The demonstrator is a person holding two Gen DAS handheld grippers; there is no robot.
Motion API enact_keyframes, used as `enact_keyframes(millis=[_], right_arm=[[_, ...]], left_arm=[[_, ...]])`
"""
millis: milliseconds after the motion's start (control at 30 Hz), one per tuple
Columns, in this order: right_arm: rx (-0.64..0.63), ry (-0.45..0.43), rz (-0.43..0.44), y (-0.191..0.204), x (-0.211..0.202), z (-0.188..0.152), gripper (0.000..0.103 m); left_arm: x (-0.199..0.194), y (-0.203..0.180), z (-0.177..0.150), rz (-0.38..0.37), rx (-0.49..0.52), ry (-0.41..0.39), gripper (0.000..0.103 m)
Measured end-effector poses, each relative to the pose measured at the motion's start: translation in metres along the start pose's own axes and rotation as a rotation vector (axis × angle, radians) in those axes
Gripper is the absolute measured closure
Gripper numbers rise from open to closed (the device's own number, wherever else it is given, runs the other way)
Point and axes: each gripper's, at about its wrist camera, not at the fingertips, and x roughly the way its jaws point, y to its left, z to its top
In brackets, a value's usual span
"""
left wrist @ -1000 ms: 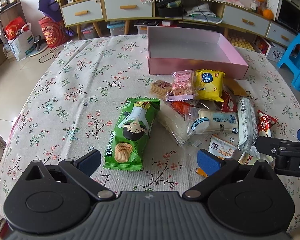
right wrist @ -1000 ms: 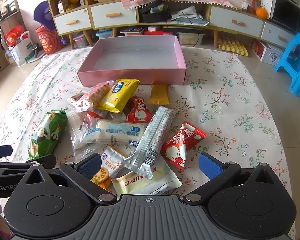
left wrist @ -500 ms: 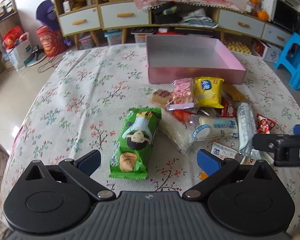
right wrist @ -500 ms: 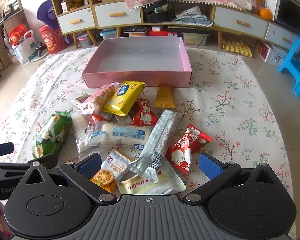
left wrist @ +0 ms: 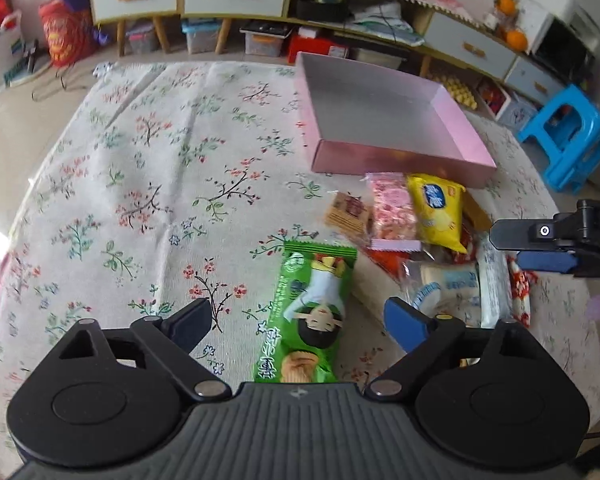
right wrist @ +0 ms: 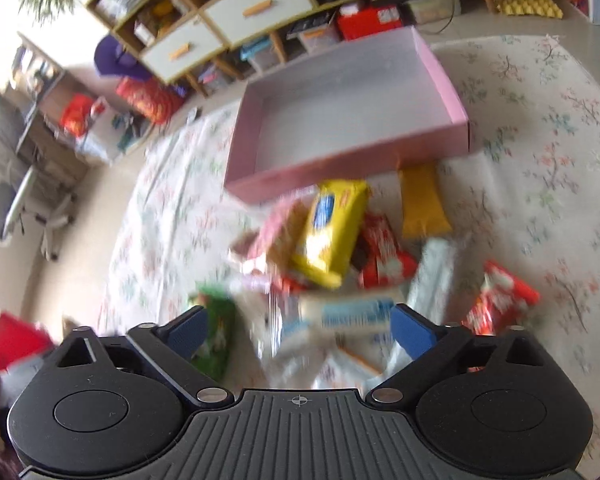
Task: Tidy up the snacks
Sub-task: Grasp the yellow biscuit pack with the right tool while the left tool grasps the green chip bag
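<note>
Two grippers are in my views, and both are closing their jaws at this moment. My left gripper (left wrist: 296, 320) has the green pack (left wrist: 310, 316) between its fingers, but the pads do not touch it, so it grips nothing. My right gripper (right wrist: 298, 330) hangs over the pile with the white-blue pack (right wrist: 348, 314) between its fingers; this view is blurred, and I see no pad pressing on it.

On the green pack I see a cartoon face, a picture of chips and white Chinese letters that I cannot read. Its long axis runs away from me, leaning a little to the right, with the chips end near my left gripper. On the black body of the right gripper (left wrist: 556, 240), as the left view shows it, only a letter "D" is readable. The yellow pack (left wrist: 436, 210) has a blue label, too small to read.

One pink box (left wrist: 392, 128) stands on the desk (left wrist: 148, 168), open, just beyond the pile; I see nothing inside. Near it I count one pink pack (left wrist: 392, 212), one orange pack (right wrist: 422, 204) and two red packs (right wrist: 384, 252), (right wrist: 500, 296).
</note>
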Motion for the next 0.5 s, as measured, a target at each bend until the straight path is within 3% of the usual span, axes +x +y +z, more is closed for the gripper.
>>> enact_keyframes(millis=[33, 100, 167, 333, 500], right_arm=[[0.034, -0.007, 0.016, -0.005, 0.005, -0.001, 0.021], [0.128, 0.036, 0.042, -0.017, 0.018, 0.002, 0.046], [0.180, 0.041, 0.068, -0.026, 0.027, 0.008, 0.054], [0.250, 0.022, 0.023, -0.030, 0.044, 0.022, 0.055], [0.259, 0.012, -0.041, -0.024, 0.061, 0.027, 0.062]], left_arm=[[0.006, 0.006, -0.002, -0.019, -0.030, 0.015, 0.025], [0.012, 0.012, -0.002, -0.096, -0.057, 0.056, 0.031], [0.015, 0.014, -0.001, -0.140, -0.054, 0.059, 0.034], [0.019, 0.007, 0.001, -0.167, -0.023, 0.075, 0.038], [0.029, -0.002, -0.002, -0.097, 0.047, 0.103, 0.039]])
